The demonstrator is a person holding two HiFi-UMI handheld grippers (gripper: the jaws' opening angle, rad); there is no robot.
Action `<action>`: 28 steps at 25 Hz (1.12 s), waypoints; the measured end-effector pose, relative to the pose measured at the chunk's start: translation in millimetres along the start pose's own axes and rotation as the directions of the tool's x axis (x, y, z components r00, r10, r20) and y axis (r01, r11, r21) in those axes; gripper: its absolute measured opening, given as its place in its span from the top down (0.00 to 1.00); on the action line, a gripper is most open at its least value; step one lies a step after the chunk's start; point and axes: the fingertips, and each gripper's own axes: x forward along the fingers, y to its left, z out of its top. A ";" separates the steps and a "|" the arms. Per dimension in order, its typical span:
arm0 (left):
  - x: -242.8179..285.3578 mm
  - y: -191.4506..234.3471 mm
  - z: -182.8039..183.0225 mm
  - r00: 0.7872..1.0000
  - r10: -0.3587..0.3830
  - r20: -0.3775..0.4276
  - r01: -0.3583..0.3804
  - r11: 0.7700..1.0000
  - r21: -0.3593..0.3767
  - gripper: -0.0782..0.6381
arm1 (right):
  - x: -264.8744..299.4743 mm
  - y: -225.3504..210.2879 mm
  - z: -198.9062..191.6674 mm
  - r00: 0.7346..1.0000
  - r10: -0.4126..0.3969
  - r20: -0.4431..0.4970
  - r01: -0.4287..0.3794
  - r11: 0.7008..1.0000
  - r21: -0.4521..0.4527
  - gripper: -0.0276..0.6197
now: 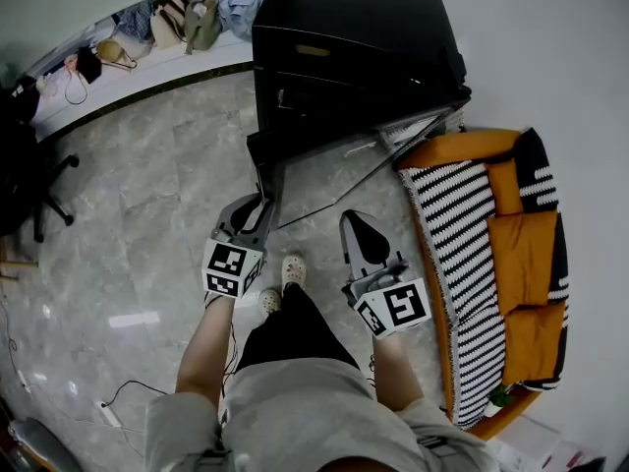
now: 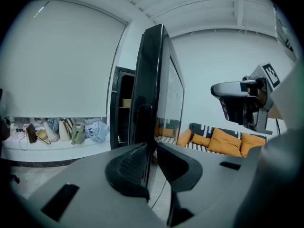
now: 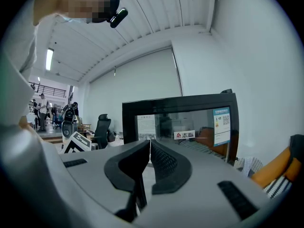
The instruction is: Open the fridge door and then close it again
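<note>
The black fridge (image 1: 354, 37) stands at the top of the head view with its glass door (image 1: 324, 138) swung out toward me. My left gripper (image 1: 263, 205) is shut on the door's free edge. In the left gripper view that dark door edge (image 2: 151, 94) runs upright between the two pads, and the left gripper (image 2: 151, 148) clamps it from both sides. Behind it, the open cabinet (image 2: 121, 113) shows its shelves. My right gripper (image 1: 359, 226) hangs to the right in front of the glass, shut and empty. In the right gripper view the right gripper (image 3: 150, 144) faces the door pane (image 3: 180, 127).
An orange and black-and-white striped sofa (image 1: 501, 264) lies close on the right. A ledge with several bags (image 1: 167, 23) runs along the back left wall. An office chair (image 1: 39, 185) stands at the far left. Cables (image 1: 108, 411) trail on the floor. My feet (image 1: 280, 283) are below the door.
</note>
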 end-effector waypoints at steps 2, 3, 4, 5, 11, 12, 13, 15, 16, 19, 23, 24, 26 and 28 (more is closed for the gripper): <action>3.6 6.3 1.4 1.000 0.005 -0.002 -0.005 1.000 0.002 0.80 | 3.5 -2.7 -0.7 1.000 0.001 -0.002 -0.001 1.000 0.001 0.93; 5.7 9.2 2.4 1.000 0.008 -0.002 -0.008 1.000 0.002 0.79 | 5.1 -4.4 -0.9 1.000 0.001 -0.002 -0.001 1.000 0.003 0.93; 7.7 12.1 3.6 1.000 0.011 -0.002 -0.011 1.000 0.002 0.79 | 6.8 -6.1 -1.1 1.000 0.001 -0.003 -0.001 1.000 0.004 0.93; 9.7 15.1 4.8 1.000 0.014 -0.002 -0.014 1.000 0.001 0.79 | 8.6 -7.5 -1.2 1.000 0.002 -0.005 -0.002 1.000 0.005 0.93; 21.4 34.6 9.6 0.999 0.037 -0.001 -0.037 0.999 -0.003 0.78 | 20.6 -14.1 -4.1 1.000 0.008 -0.014 -0.008 1.000 0.008 0.93; 23.7 37.6 10.7 0.999 0.040 -0.002 -0.040 0.999 -0.002 0.78 | 22.3 -15.7 -4.6 1.000 0.008 -0.016 -0.008 1.000 0.009 0.93; 25.9 40.6 11.9 0.999 0.043 -0.002 -0.043 0.999 -0.001 0.78 | 24.1 -17.2 -5.0 1.000 0.008 -0.018 -0.008 1.000 0.011 0.93; 30.2 47.0 14.1 0.999 0.049 -0.004 -0.049 0.999 -0.002 0.78 | 27.7 -20.2 -5.6 1.000 0.009 -0.019 -0.009 1.000 0.014 0.93; 32.4 50.4 15.0 0.999 0.053 -0.004 -0.053 0.999 -0.002 0.78 | 29.7 -21.7 -6.1 1.000 0.010 -0.020 -0.010 1.000 0.016 0.93; 39.7 60.5 17.8 0.998 0.062 -0.001 -0.062 0.998 -0.004 0.77 | 35.6 -26.5 -8.2 1.000 0.010 -0.025 -0.010 1.000 0.019 0.93; 50.0 73.5 22.9 0.998 0.070 -0.001 -0.070 0.997 -0.007 0.77 | 43.7 -33.9 -9.1 0.999 0.009 -0.033 -0.008 1.000 0.022 0.93; 52.8 76.7 24.1 0.997 0.073 -0.001 -0.073 0.997 -0.007 0.77 | 46.0 -36.2 -9.2 0.999 0.008 -0.035 -0.007 1.000 0.023 0.93; 58.3 83.1 26.7 0.997 0.079 0.000 -0.079 0.997 -0.008 0.77 | 50.9 -40.1 -9.0 0.999 0.008 -0.037 -0.007 1.000 0.024 0.93; 63.4 89.4 29.3 0.996 0.084 -0.001 -0.084 0.996 -0.011 0.77 | 55.9 -42.6 -8.3 0.999 0.009 -0.039 -0.008 1.000 0.024 0.93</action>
